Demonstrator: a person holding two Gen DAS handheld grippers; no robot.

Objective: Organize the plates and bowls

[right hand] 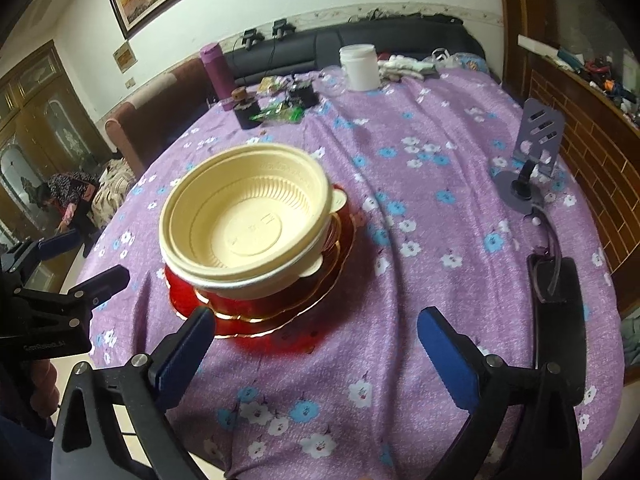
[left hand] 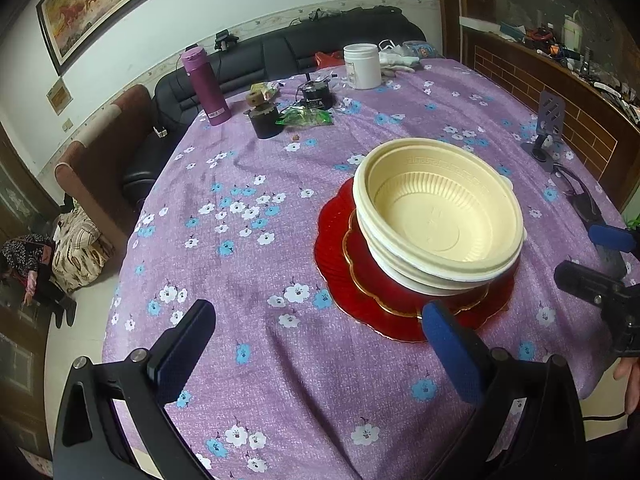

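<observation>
- Left wrist view: two cream bowls [left hand: 440, 216] nested, sitting on two stacked red plates [left hand: 340, 264] on the table [left hand: 248, 264].
- Left gripper [left hand: 320, 340] spread wide, empty.
- Right gripper [right hand: 316, 344] spread wide too, nothing in it.

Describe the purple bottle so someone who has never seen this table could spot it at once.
Start at the round table with the purple floral cloth and look to its far edge, in front of the black sofa. The purple bottle stands upright at the left end of the clutter there. It is the tallest thing on the table, slimmer than the squat white jar.
</observation>
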